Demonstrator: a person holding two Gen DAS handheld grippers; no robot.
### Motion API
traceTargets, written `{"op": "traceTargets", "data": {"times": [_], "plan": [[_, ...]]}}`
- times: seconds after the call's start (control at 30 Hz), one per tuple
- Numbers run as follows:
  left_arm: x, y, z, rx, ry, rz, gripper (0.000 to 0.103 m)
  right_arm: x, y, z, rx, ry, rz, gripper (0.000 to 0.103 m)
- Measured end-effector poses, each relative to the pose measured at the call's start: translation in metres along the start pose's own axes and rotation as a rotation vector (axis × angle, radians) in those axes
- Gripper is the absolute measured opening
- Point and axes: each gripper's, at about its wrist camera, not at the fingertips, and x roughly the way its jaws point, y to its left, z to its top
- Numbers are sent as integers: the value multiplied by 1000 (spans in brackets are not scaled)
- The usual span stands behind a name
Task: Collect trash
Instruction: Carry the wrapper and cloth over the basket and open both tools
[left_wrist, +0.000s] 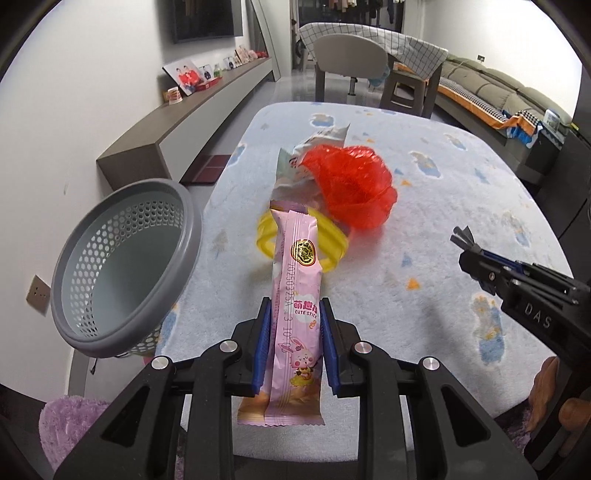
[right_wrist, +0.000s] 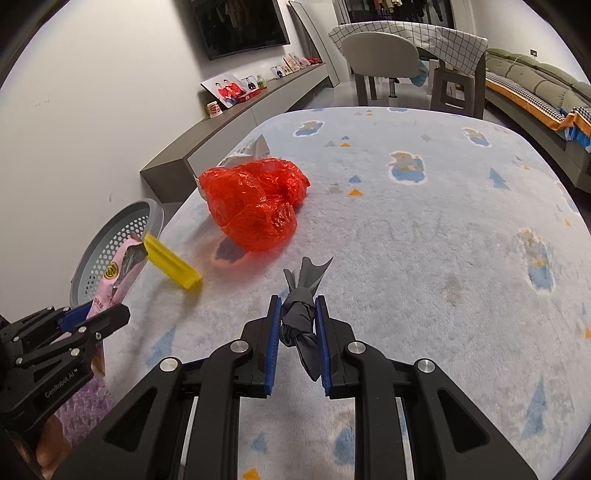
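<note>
My left gripper (left_wrist: 294, 306) is shut on a pink snack wrapper (left_wrist: 295, 295), held above the near left of the carpeted table; it also shows in the right wrist view (right_wrist: 118, 280). My right gripper (right_wrist: 297, 302) is shut on a knotted grey plastic scrap (right_wrist: 301, 317); this gripper shows at the right of the left wrist view (left_wrist: 463, 240). A crumpled red plastic bag (right_wrist: 255, 203) lies on the table, with a silver-white wrapper (left_wrist: 295, 173) behind it and a yellow plastic ring (left_wrist: 334, 242) beside it. A grey perforated bin (left_wrist: 122, 266) stands off the table's left edge.
The table top is a pale blue patterned fleece cover (right_wrist: 424, 240). A low grey shelf (right_wrist: 240, 114) with photo frames runs along the left wall. A chair (right_wrist: 380, 59) and covered table stand beyond, a sofa (right_wrist: 535, 85) at right. A purple fluffy item (left_wrist: 66, 421) lies below left.
</note>
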Motion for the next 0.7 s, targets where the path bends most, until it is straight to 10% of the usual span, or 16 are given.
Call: {"op": "traceTargets", "data": {"times": [0.7], "plan": [[-12,32,-10,-29,-8,19,25,-16,13,-18,4,-4,-10,18]]}}
